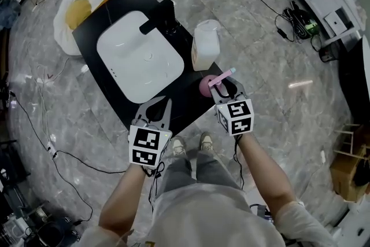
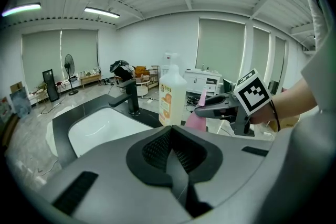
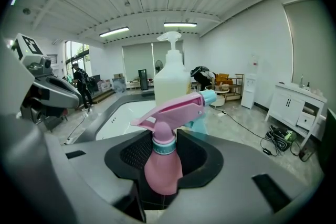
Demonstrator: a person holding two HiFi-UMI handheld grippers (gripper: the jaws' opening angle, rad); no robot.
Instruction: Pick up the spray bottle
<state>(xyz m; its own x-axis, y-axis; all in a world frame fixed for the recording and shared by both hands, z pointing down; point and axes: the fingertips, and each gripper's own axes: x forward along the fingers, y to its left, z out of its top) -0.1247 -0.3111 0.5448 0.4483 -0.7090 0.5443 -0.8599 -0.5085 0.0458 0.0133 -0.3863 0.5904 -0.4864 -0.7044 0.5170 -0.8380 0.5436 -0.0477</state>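
A pink spray bottle (image 1: 207, 85) with a pink trigger head and pale blue nozzle stands upright on the right end of the black counter (image 1: 184, 96). My right gripper (image 1: 224, 88) reaches in from the near side and is shut on it. In the right gripper view the spray bottle (image 3: 163, 165) fills the gap between the jaws, its shoulder against both pads. My left gripper (image 1: 156, 106) hovers at the counter's near edge, in front of the white sink (image 1: 115, 39). Its jaws (image 2: 173, 157) meet, with nothing between them. The spray bottle (image 2: 197, 119) also shows in the left gripper view.
A white pump bottle (image 1: 206, 46) stands just beyond the spray bottle. A black faucet (image 1: 159, 17) rises at the sink's far side. A white and yellow bag (image 1: 84, 7) lies on the floor beyond the counter. Cables trail over the marble floor.
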